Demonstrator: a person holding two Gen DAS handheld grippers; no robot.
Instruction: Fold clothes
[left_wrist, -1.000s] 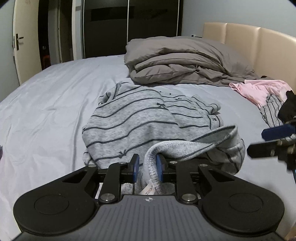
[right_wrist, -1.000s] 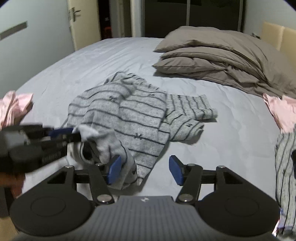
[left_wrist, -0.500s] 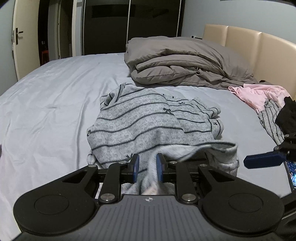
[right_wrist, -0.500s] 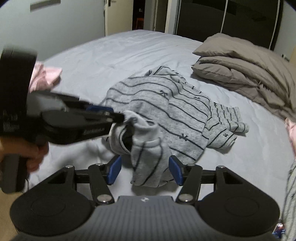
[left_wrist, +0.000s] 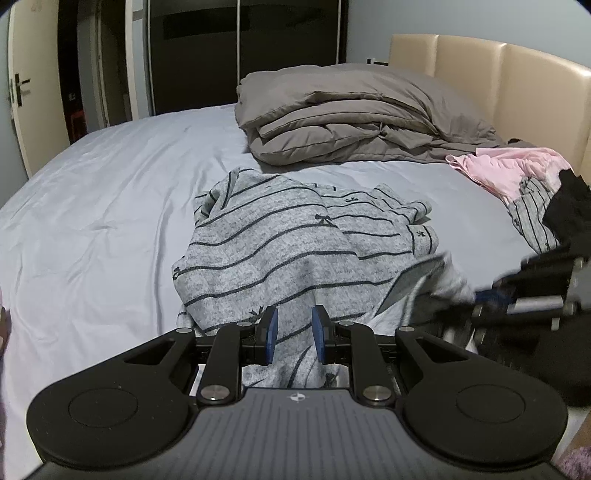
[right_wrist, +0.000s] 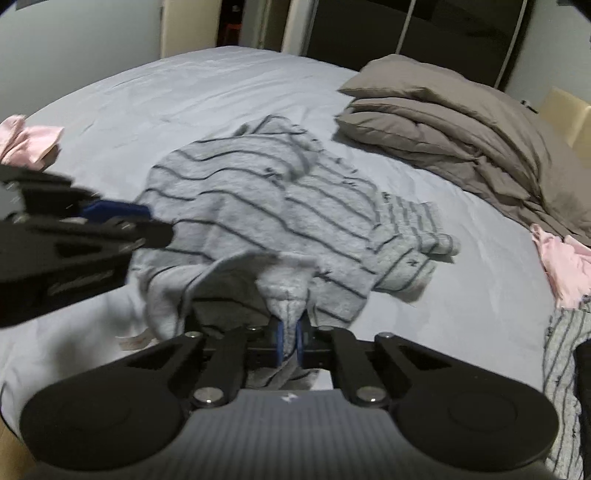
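Note:
A grey striped garment (left_wrist: 266, 251) lies crumpled on the pale blue bed sheet (left_wrist: 92, 206); it also shows in the right wrist view (right_wrist: 236, 206). My left gripper (left_wrist: 293, 334) is partly open over the garment's near edge, with cloth lying between the jaws but not pinched. My right gripper (right_wrist: 290, 341) is shut on a bunched fold of the garment's hem. The right gripper also shows blurred at the right of the left wrist view (left_wrist: 480, 295), pinching that hem. The left gripper appears blurred at the left of the right wrist view (right_wrist: 122, 218).
A folded brown duvet (left_wrist: 354, 114) lies at the bed's head by a beige headboard (left_wrist: 517, 88). Pink, striped and black clothes (left_wrist: 524, 184) are piled at the right. A pink garment (right_wrist: 29, 140) lies at the left. A dark wardrobe (left_wrist: 240, 48) stands behind.
My left gripper has let go of the garment's edge and opened a little. My right gripper has closed on the hem. The lifted fold has dropped lower.

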